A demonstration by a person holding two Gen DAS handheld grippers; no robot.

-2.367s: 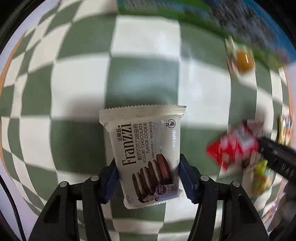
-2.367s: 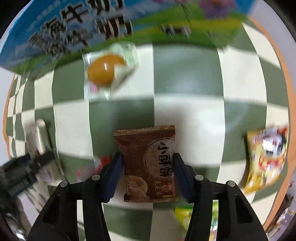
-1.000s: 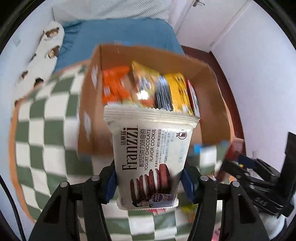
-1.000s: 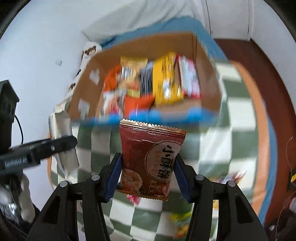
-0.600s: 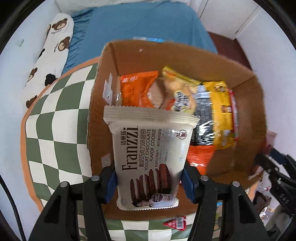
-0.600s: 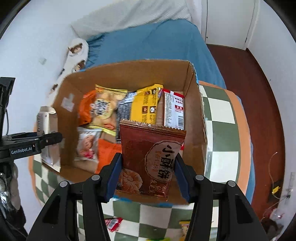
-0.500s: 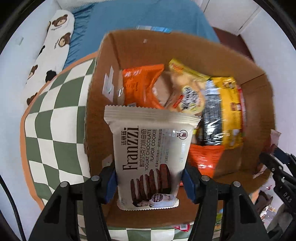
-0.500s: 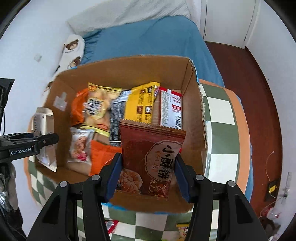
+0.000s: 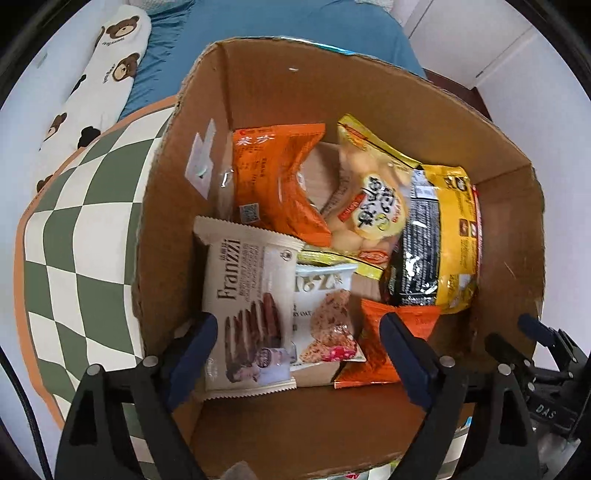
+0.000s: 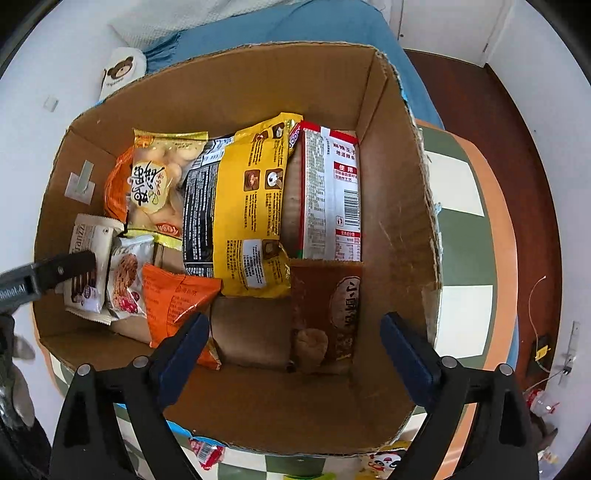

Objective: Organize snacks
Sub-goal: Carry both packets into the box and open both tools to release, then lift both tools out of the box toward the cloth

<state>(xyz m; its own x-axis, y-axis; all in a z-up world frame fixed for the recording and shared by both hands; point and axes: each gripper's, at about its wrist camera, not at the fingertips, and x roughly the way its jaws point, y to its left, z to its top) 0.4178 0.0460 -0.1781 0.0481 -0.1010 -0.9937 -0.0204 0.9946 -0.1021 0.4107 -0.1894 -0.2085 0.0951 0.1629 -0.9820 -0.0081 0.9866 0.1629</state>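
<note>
Both grippers hang over an open cardboard box (image 9: 369,62) (image 10: 258,74) that holds several snack packs. My left gripper (image 9: 295,339) points straight down, its jaws opening. The white Franzzi cookie pack (image 9: 243,306) lies free in the box's left part, close to the left finger, and no pad presses on it. My right gripper (image 10: 293,332) is opening too. The brown biscuit pack (image 10: 327,310) lies loose on the box floor between its fingers, nearer the right wall. The left gripper's finger (image 10: 55,273) shows at the left edge of the right wrist view, over the Franzzi pack (image 10: 88,266).
The box also holds an orange pack (image 9: 273,181), a yellow pack (image 10: 247,206) and a red-and-white pack (image 10: 328,192). It stands on a green-and-white checked cloth (image 9: 74,221) (image 10: 461,258). Loose snacks (image 10: 205,450) lie by its near wall. A blue bed (image 9: 295,22) lies beyond.
Both grippers came over the box and sank toward it. Their jaws spread, and the Franzzi pack and the brown pack dropped from them into the box.
</note>
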